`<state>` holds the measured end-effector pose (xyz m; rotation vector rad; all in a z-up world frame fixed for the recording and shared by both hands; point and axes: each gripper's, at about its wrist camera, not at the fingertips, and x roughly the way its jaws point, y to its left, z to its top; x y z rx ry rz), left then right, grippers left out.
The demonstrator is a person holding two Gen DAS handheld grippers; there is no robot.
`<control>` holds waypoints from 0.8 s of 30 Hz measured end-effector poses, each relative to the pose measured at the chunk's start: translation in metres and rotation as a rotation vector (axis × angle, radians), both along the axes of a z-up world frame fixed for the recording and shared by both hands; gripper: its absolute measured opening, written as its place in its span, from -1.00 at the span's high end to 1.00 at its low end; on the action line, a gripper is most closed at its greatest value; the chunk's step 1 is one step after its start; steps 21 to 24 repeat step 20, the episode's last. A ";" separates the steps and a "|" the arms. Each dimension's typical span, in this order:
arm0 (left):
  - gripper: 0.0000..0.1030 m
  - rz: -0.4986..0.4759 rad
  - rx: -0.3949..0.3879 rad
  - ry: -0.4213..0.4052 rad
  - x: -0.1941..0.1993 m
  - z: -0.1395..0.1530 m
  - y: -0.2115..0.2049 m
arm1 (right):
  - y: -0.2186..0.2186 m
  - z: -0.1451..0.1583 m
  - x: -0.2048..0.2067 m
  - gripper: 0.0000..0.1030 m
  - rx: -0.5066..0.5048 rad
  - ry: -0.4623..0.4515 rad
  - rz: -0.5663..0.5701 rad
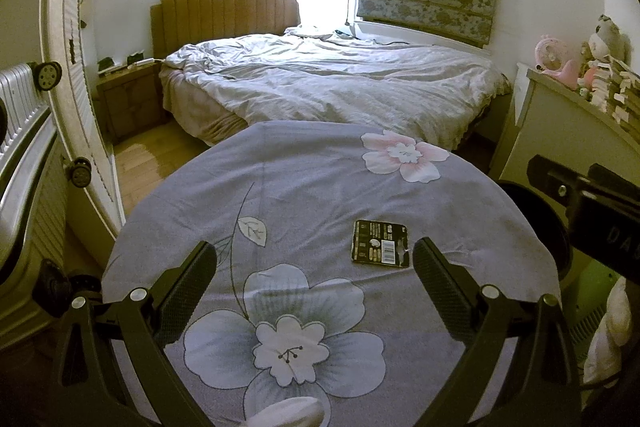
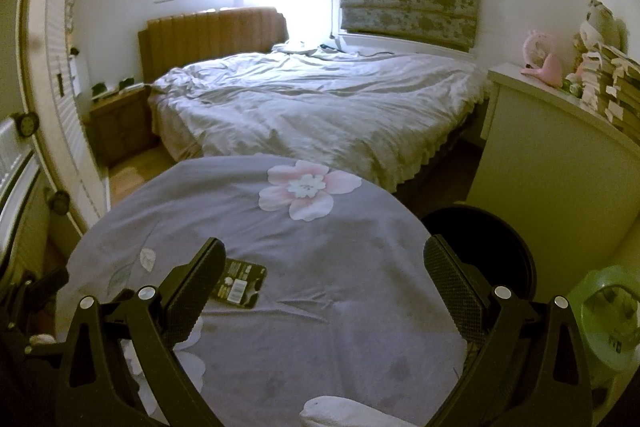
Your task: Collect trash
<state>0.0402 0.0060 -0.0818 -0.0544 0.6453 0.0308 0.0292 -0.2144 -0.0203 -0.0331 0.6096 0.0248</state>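
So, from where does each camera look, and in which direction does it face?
Left wrist: sits on the left tool, facing across the floral-cloth table toward the bed; its own open fingers show, the right tool's body at the right edge.
Right wrist: sits on the right tool, facing the same way; open fingers show, black bin at the right.
Both share the black packet, table and bed.

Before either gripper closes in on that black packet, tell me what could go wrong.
1. The black packet lies flat on the flowered cloth, so fingers may pinch the fabric along with it and drag the cloth.
2. The left gripper and right gripper are both open near the packet; reaching together, they might collide.
3. The dark bin sits below the table edge, so a loosely held packet might drop beside it.
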 end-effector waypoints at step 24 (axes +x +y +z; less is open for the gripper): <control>-0.89 -0.009 -0.052 -0.012 -0.001 0.006 0.002 | -0.014 0.006 0.005 -0.86 0.070 0.025 0.014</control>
